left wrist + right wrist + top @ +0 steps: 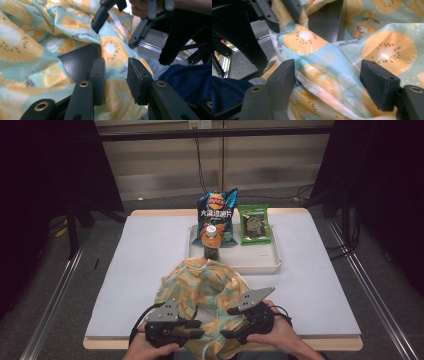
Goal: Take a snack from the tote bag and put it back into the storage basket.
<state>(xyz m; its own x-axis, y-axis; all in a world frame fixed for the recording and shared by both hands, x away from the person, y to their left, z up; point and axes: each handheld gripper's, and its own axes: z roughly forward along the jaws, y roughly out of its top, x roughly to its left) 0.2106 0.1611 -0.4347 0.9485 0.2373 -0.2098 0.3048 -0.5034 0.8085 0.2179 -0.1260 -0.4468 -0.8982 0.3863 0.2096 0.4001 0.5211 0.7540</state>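
A teal cloth [210,280] printed with orange fruit slices lies bunched at the front middle of the table and hangs over its front edge. My left gripper [199,325] comes in from the left, and in the left gripper view its jaws [115,63] are drawn in on a fold of the cloth [25,50]. My right gripper [227,322] faces it from the right. Its jaws [327,65] stand wide apart over the cloth's hem [387,50]. Both grippers are held in a person's hands.
Behind the cloth a white tray [240,266] holds a blue chip bag [217,210], a green snack bag [254,222] and an orange-labelled bottle [211,242] that stands right at the cloth's far edge. A white mat [140,265] covers the table.
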